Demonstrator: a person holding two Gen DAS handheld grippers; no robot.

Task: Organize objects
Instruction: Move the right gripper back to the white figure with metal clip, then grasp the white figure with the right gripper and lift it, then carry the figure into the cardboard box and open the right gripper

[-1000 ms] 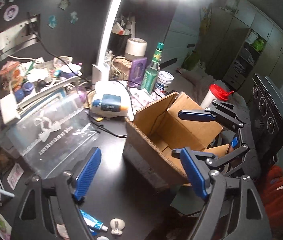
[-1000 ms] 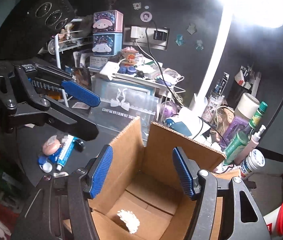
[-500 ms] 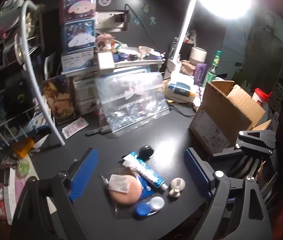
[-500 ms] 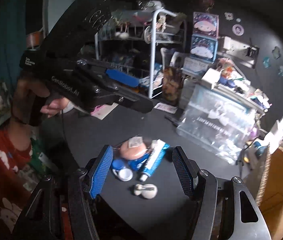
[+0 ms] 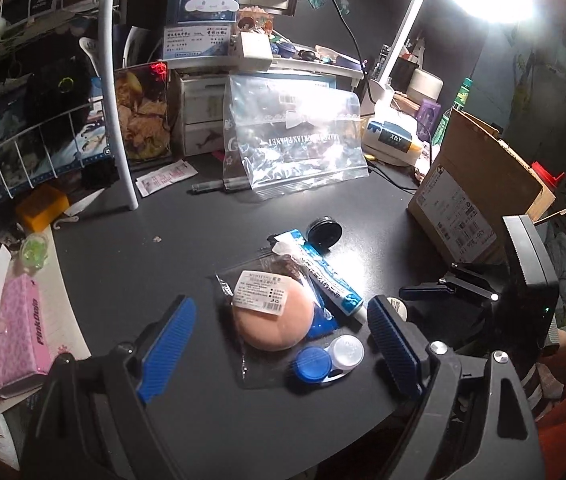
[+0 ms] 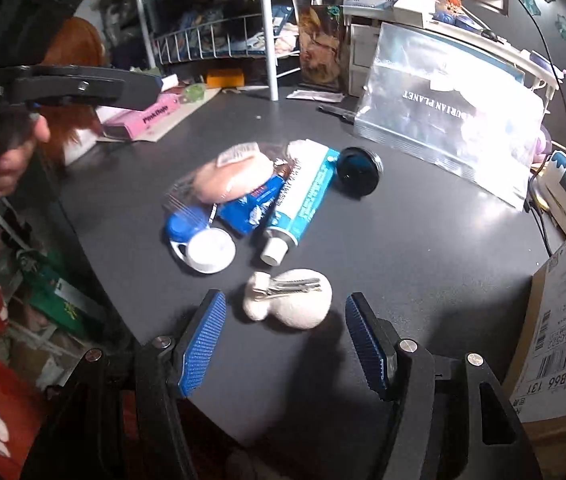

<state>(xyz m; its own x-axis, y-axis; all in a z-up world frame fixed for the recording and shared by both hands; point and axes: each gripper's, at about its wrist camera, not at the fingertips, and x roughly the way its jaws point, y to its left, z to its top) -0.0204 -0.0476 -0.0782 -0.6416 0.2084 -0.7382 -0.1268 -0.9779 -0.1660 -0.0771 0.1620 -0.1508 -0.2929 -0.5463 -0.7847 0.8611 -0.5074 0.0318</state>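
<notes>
A pile of small items lies on the dark desk: a bagged peach makeup puff, a blue and white tube, a blue and white contact lens case, a black round tin and a fuzzy white hair clip. My left gripper is open, its fingers on either side of the puff and lens case. My right gripper is open just in front of the hair clip. A cardboard box stands at the right.
A clear plastic bag leans at the back of the desk. A white wire rack, a pink box, a lamp and cluttered shelves ring the desk. The desk's front edge is close below both grippers.
Both grippers have swung left, away from the cardboard box, and come down over the pile of small items. Both stay open and empty.
</notes>
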